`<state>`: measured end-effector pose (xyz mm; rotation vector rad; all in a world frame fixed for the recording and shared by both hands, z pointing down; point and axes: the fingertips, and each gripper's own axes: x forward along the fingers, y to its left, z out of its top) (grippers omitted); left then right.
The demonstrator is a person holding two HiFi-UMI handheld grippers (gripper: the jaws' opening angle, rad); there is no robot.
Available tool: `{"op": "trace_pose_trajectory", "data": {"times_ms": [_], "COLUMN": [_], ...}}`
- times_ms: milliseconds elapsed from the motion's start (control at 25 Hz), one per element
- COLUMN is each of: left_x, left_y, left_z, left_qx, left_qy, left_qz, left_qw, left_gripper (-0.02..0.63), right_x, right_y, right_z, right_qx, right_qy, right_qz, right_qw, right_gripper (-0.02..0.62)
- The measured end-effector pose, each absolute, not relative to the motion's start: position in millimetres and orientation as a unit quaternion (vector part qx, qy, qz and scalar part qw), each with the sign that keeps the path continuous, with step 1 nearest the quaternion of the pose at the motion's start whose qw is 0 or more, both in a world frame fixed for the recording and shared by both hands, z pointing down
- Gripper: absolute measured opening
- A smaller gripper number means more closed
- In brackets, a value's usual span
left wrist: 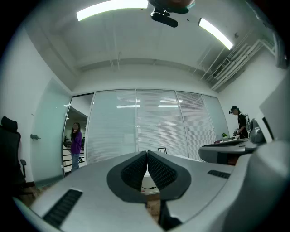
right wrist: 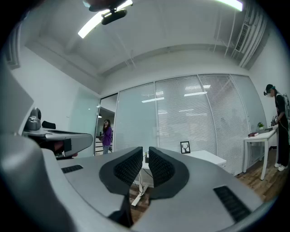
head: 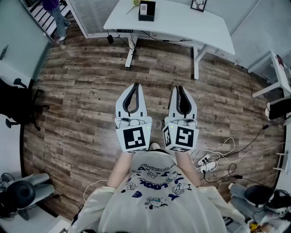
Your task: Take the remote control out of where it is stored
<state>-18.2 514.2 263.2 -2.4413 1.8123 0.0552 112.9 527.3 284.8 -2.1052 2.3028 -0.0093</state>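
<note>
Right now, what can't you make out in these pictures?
- Remote control: in no view.
- Black box on the white desk: head view, too small to see its contents.
- Picture frame: head view, cut by the top edge.
- Left gripper view: white desk mostly hidden behind the shut left hand-held gripper.

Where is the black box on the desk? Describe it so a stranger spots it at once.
Look to the white desk across the wood floor, in front of the blinds. Toward its left end in the head view stands a black box with something pale inside. It is the only dark block there; the picture frame stands apart near the other end.
</note>
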Motion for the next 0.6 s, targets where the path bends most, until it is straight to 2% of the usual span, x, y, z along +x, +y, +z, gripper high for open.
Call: {"op": "trace_pose_trajectory", "data": {"times_ms": [600], "left_x": [-33.0], "left_y": [492.5], "left_z": [266.0], "left_qx": [-0.801], "left_qy": [0.597], "left_qz": [0.024], "left_qw": [0.044], "left_gripper": [0.018], "right_x": [102.0], "right_y": [507.1], "right_z": [287.8], "right_qx": [-0.677], "right_qy": [0.736], "right_qz": [-0.008], "right_qw": [0.016], "right_gripper": [0.06]}}
